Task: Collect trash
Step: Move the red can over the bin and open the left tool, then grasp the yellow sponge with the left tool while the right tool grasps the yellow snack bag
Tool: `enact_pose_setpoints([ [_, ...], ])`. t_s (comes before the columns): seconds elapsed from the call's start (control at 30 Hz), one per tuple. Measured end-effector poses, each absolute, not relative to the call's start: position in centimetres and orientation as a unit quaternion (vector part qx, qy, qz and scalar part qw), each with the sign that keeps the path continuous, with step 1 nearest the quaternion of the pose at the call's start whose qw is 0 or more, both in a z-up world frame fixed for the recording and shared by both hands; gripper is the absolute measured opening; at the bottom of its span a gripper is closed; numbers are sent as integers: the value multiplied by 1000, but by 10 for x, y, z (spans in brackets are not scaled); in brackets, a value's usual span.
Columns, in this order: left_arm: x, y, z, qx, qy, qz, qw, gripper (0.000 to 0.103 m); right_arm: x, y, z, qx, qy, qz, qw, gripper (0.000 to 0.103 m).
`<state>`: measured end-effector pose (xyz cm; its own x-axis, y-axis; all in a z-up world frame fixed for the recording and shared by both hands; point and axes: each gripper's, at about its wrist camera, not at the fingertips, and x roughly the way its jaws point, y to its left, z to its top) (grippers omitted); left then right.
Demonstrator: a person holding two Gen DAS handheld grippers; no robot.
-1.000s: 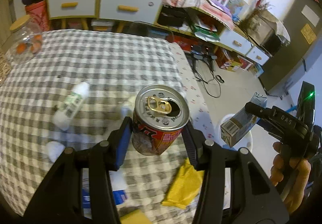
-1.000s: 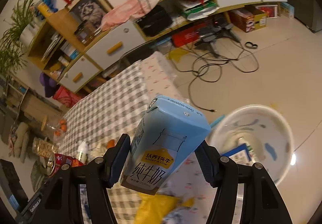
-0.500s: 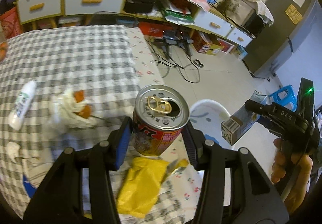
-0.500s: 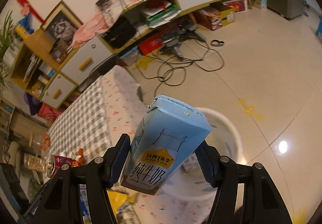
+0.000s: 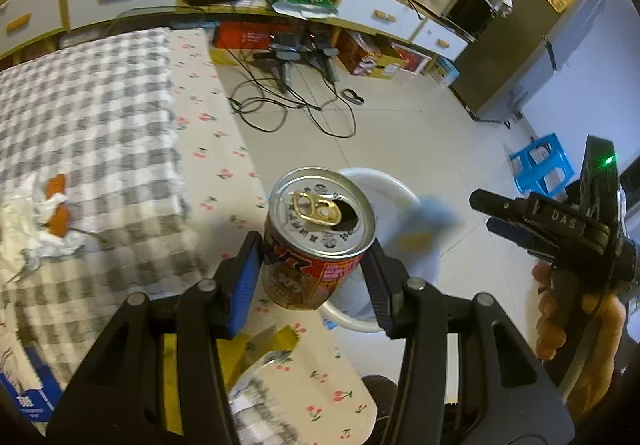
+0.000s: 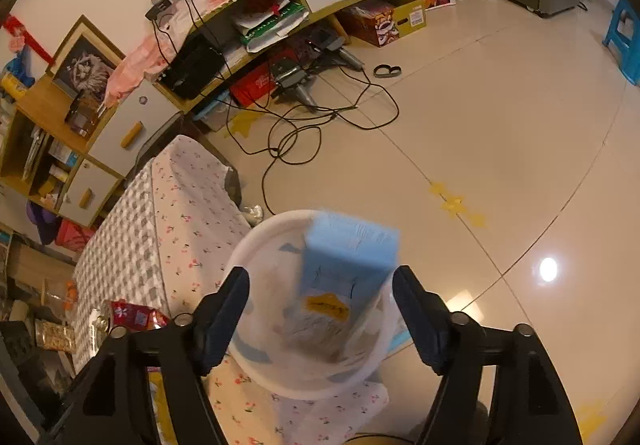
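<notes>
My left gripper (image 5: pixel 312 269) is shut on an open red drink can (image 5: pixel 316 241) and holds it over the table's right edge, just left of the white bin (image 5: pixel 400 213). My right gripper (image 6: pixel 322 309) is open above the white bin (image 6: pixel 256 365). The blue milk carton (image 6: pixel 346 265) is blurred, falling between the jaws into the bin; it shows as a blue blur in the left wrist view (image 5: pixel 432 217). The right gripper (image 5: pixel 500 213) also shows at the right of that view, empty.
On the checked tablecloth (image 5: pixel 88 117) lie a crumpled tissue with orange bits (image 5: pixel 44 221), a yellow wrapper (image 5: pixel 244 349) and a blue-white pack (image 5: pixel 24 393). Cables (image 6: pixel 320 125) lie on the tiled floor. A blue stool (image 5: pixel 540 165) stands at right.
My right gripper opened and let go of the milk carton, which drops into the bin. My left gripper carried the can rightward toward the bin.
</notes>
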<state>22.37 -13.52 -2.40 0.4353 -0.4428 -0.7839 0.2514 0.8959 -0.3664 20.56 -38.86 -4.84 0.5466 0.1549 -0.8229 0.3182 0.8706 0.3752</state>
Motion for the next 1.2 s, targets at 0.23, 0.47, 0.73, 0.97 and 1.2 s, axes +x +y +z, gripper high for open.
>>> enact_pose_setpoints([
  [0.23,228,-158,-34,-79,494,-227,836,51,195,-402,-46,228,475,-55,848,76],
  [0.47,230,-169,-40,-70,496,-236,833,51,185,-417,-50,216,479,-69,848,76],
  [0.73,227,-173,-36,-37,481,-218,848,88,177,-431,-49,223,476,-76,847,76],
  [0.97,222,-159,-35,-31,482,-200,852,96,175,-429,-49,219,477,-76,848,76],
  [1.2,212,-140,-30,-26,485,-186,854,101,174,-421,-49,210,478,-70,850,76],
])
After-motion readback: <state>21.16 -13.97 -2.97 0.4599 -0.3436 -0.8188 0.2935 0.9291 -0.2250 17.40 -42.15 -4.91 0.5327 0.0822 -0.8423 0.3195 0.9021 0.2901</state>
